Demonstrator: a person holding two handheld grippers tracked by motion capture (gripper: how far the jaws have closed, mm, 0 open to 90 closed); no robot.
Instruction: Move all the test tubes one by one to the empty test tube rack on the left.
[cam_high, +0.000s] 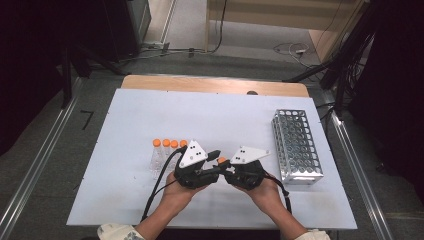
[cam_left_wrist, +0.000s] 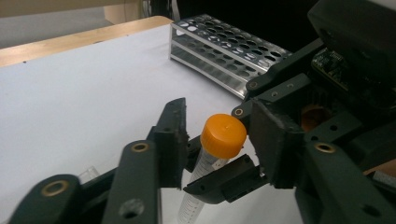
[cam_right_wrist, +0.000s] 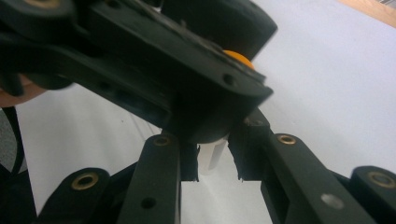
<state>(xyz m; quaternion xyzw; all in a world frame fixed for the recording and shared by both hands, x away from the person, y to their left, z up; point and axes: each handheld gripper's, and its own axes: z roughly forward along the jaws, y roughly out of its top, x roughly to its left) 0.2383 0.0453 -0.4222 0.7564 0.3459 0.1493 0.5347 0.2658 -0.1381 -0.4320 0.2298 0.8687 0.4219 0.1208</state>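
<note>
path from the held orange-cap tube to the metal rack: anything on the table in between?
Nothing visible. The tube sits between the left gripper and the right gripper, and the white tabletop from there to the rack is bare. The spare tubes lie on the far side, away from the rack.

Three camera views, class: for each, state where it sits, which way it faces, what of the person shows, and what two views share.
High view: above the person's side, facing forward and down at the table; forearms and both hands show.
Left gripper view: on the left tool, facing the rack.
Right gripper view: on the right tool, facing the left tool's underside.
Shared: the orange-capped tube held between both tools.
</note>
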